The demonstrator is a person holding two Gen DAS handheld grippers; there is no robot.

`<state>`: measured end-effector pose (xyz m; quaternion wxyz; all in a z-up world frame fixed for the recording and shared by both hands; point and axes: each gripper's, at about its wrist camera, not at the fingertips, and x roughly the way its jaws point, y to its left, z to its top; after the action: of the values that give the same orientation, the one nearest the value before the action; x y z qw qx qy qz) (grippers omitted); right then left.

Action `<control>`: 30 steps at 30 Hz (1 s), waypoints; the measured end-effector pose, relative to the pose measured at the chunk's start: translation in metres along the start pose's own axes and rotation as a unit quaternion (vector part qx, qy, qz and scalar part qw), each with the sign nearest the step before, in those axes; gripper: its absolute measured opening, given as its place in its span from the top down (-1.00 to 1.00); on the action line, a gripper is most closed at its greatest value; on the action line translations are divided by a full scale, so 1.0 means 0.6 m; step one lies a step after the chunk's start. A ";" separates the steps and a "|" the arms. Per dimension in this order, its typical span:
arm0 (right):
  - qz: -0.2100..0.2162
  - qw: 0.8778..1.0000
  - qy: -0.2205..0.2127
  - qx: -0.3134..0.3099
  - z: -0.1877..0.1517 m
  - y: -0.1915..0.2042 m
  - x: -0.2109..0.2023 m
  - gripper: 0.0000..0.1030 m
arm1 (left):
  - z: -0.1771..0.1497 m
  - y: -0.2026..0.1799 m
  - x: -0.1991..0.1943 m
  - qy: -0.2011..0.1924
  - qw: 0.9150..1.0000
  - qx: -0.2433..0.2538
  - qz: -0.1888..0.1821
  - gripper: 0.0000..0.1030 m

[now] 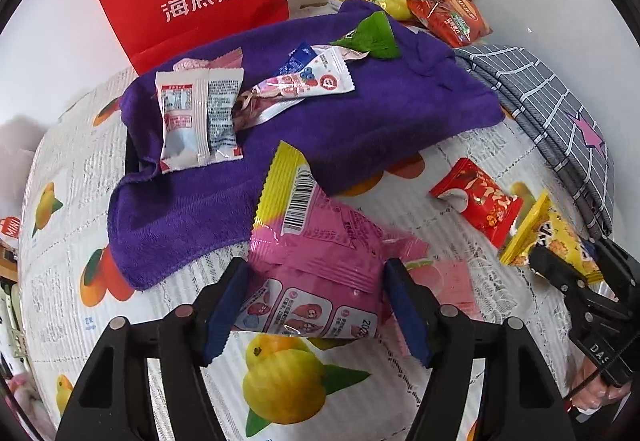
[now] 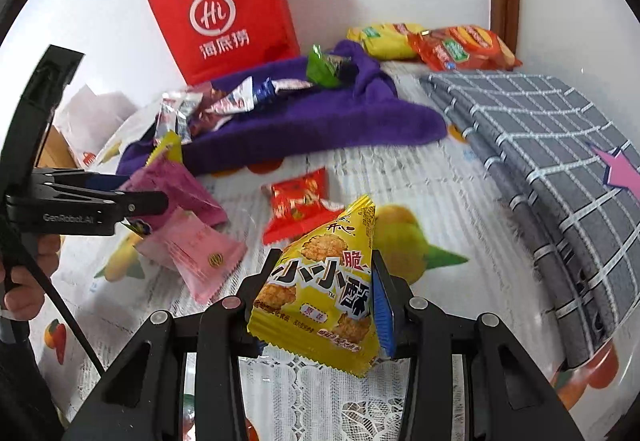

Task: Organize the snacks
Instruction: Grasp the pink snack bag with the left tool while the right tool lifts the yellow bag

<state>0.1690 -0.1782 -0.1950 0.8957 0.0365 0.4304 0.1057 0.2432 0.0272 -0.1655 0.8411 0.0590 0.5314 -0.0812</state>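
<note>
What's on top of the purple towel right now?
On the purple towel lie a white packet, a blueberry-print sachet, a green packet and a few more wrappers, overlapped and hard to tell apart. What it covers is hidden.

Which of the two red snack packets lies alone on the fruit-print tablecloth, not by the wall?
The small red packet in the middle of the tablecloth; the other, orange-red packet lies against the wall beside a yellow one.

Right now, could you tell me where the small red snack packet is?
The small red snack packet lies mid-table on the fruit-print tablecloth, in front of the purple towel, just beyond the yellow packet gripped by the right gripper.
</note>
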 end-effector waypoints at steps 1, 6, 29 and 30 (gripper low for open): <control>0.000 1.000 0.004 0.000 -0.001 0.001 0.004 0.20 | -0.002 0.000 0.002 0.000 1.000 0.003 0.001 -0.34; 0.003 1.000 0.000 0.003 -0.002 0.005 0.009 0.14 | -0.001 0.001 0.017 0.009 1.000 -0.003 -0.002 -0.41; 0.012 0.998 -0.043 -0.035 0.052 0.062 -0.063 0.20 | -0.014 0.050 -0.068 -0.038 0.996 -0.067 -0.035 -0.07; 0.014 0.998 -0.049 -0.038 0.063 0.066 -0.070 0.20 | -0.013 0.056 -0.077 -0.043 0.996 -0.070 -0.034 -0.07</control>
<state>0.1668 -0.1480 -0.1328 0.9147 0.0135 0.3815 0.1327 0.2236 0.0648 -0.1266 0.8621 -0.0218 0.5007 -0.0749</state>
